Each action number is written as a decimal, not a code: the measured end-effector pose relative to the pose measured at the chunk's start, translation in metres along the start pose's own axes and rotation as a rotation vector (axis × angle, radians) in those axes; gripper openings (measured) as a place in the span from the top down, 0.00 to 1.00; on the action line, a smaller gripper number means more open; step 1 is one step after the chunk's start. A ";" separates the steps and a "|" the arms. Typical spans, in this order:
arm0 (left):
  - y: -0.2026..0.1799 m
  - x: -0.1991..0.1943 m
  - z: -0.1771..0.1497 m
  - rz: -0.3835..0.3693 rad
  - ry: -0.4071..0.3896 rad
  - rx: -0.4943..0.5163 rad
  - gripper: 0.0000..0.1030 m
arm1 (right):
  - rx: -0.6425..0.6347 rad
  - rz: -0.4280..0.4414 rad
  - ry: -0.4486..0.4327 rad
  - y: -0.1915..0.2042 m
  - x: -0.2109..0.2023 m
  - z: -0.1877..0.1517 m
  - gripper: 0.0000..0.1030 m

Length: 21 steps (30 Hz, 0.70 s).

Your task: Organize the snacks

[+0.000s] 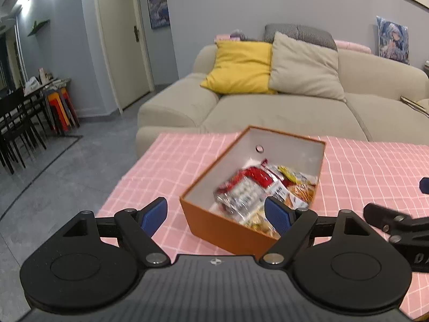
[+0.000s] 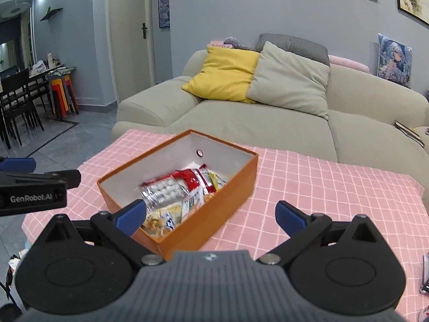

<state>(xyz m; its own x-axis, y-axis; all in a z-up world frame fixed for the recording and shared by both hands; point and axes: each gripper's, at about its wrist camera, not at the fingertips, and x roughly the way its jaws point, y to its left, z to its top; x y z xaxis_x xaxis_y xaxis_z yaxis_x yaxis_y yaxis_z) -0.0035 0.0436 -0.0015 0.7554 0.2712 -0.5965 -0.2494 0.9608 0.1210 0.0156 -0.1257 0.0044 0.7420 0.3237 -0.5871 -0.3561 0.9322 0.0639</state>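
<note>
Snacks [image 2: 177, 198] lie piled in the orange box [image 2: 228, 196] on the pink cloth [image 2: 321, 187], none loose on the cloth in view, so sorting looks nearly done. Left gripper [image 1: 215, 216] and right gripper [image 2: 210, 216] hover near, both spread and empty.

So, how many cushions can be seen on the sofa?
3. A yellow cushion is on the left, a beige cushion leans beside it on the right, and a checked grey cushion sits behind them on the sofa back. More may be hidden.
</note>
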 end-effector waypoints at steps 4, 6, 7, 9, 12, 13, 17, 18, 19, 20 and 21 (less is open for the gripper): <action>-0.007 -0.005 -0.004 -0.019 0.006 0.011 0.06 | 0.002 -0.016 0.028 -0.003 0.001 -0.003 0.04; -0.009 -0.007 -0.005 -0.019 0.012 0.018 0.06 | 0.008 -0.022 0.026 -0.004 -0.001 -0.003 0.04; -0.009 -0.009 -0.005 -0.021 0.010 0.020 0.06 | 0.011 -0.023 0.021 -0.005 -0.003 -0.003 0.04; -0.011 -0.009 -0.004 -0.027 0.006 0.023 0.06 | 0.014 -0.021 0.013 -0.006 -0.006 -0.003 0.04; -0.011 -0.012 -0.003 -0.027 0.001 0.025 0.06 | 0.013 -0.019 0.010 -0.007 -0.008 -0.002 0.04; -0.012 -0.012 -0.002 -0.026 0.000 0.027 0.06 | 0.014 -0.019 0.009 -0.007 -0.008 -0.002 0.04; -0.012 -0.012 0.000 -0.027 -0.002 0.029 0.06 | 0.009 -0.017 -0.003 -0.006 -0.012 -0.001 0.04; -0.012 -0.013 0.000 -0.028 -0.002 0.028 0.06 | 0.008 -0.017 -0.006 -0.007 -0.012 -0.001 0.04; -0.012 -0.013 0.000 -0.028 -0.002 0.028 0.06 | 0.008 -0.016 -0.006 -0.007 -0.013 -0.001 0.04; -0.012 -0.013 0.000 -0.027 -0.002 0.028 0.06 | 0.008 -0.016 -0.006 -0.006 -0.013 -0.002 0.04; -0.012 -0.013 0.000 -0.027 -0.001 0.029 0.06 | 0.008 -0.017 -0.005 -0.006 -0.013 -0.003 0.04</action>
<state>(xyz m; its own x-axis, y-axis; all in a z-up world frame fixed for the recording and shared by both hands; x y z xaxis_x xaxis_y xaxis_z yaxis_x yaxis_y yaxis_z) -0.0103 0.0289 0.0048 0.7625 0.2447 -0.5989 -0.2110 0.9692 0.1274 0.0063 -0.1359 0.0095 0.7504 0.3089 -0.5844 -0.3392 0.9387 0.0606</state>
